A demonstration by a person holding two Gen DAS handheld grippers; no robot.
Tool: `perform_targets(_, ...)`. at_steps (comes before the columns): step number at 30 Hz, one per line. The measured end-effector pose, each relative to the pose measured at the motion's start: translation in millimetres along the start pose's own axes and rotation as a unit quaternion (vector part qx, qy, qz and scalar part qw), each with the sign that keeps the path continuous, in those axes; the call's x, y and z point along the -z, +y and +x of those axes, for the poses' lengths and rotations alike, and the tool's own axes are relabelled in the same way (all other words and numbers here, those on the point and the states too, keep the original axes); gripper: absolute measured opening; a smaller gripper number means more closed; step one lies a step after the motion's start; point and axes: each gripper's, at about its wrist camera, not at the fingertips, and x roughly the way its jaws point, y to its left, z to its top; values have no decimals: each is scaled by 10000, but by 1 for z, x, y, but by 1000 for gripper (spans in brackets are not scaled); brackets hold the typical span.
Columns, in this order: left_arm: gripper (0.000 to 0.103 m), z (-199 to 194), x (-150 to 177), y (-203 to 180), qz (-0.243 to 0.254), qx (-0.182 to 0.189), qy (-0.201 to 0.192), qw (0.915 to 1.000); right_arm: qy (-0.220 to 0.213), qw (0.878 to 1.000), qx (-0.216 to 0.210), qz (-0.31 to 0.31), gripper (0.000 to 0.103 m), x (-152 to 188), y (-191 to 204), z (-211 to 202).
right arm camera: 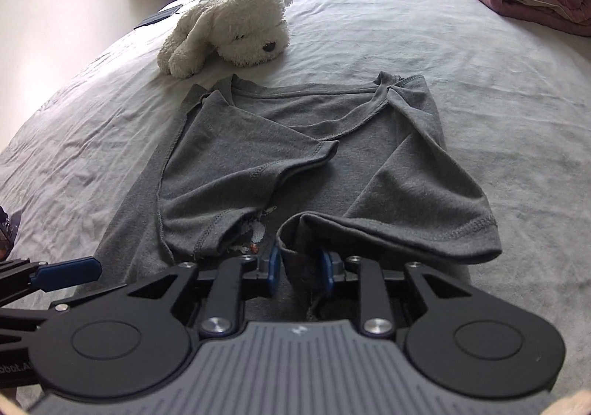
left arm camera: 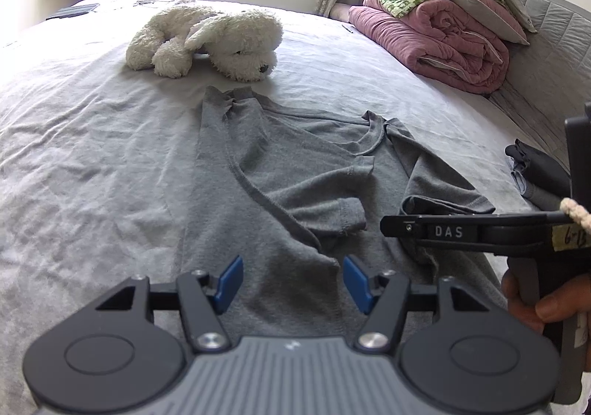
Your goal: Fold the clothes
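Left wrist view: left gripper (left arm camera: pixel 291 280) hangs wide and empty over the grey T-shirt (left arm camera: pixel 295 171), presumably awaiting the next fold; right gripper (left arm camera: pixel 391 224) reaches in from three o'clock.

Right wrist view: the T-shirt's sleeve (right arm camera: pixel 406 215) lies loosely between parted pads (right arm camera: pixel 274 269), apparently released. Both sleeves are folded inward, body smooth, mid-bed.

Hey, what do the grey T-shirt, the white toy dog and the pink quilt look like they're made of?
Grey T-shirt: thin knit jersey, probably cotton or a blend; matte, soft drape, stitched hems.
White toy dog: shaggy synthetic plush, going by the fluffy, clumped pile.
Pink quilt: padded fabric, likely filled; it folds in thick, puffy rolls. The fibre itself cannot be told.
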Motion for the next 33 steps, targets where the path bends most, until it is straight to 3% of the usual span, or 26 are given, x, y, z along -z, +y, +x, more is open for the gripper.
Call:
perform_targets(6,61,-1,2,-10,221,-63,-153,9996,-110,9985,-177,497,41,24,-17,-42)
perform_targets(9,61,-7,8,-25,689,-134,-387,9968,-154,9954,-253,907,41,40,-34,-61)
perform_targets(13,61,-10,13,-58,1506,-366,-735,9852,-268,9910,-324,1269,41,55,-60,-77)
perform_targets(16,61,-4,10,-87,2029,-345,-794,9754,-73,9915,-32,1300,41,45,-68,-80)
perform_targets(20,61,15,10,-127,2688,-324,-829,9591,-25,9933,-277,1118,47,44,-79,-90)
perform_targets(26,61,43,11,-160,3136,-335,-857,9451,242,9871,-146,1573,47,59,-110,-89)
perform_targets(31,59,64,10,-179,3429,-356,-870,9346,188,9829,-150,1827,47,58,-123,-96)
perform_targets(32,56,68,10,-182,3469,-385,-878,9330,183,9827,-155,1839,47,58,-123,-96)
perform_targets(33,44,71,8,-182,3388,-398,-874,9359,181,9825,-163,1846,47,58,-123,-97)
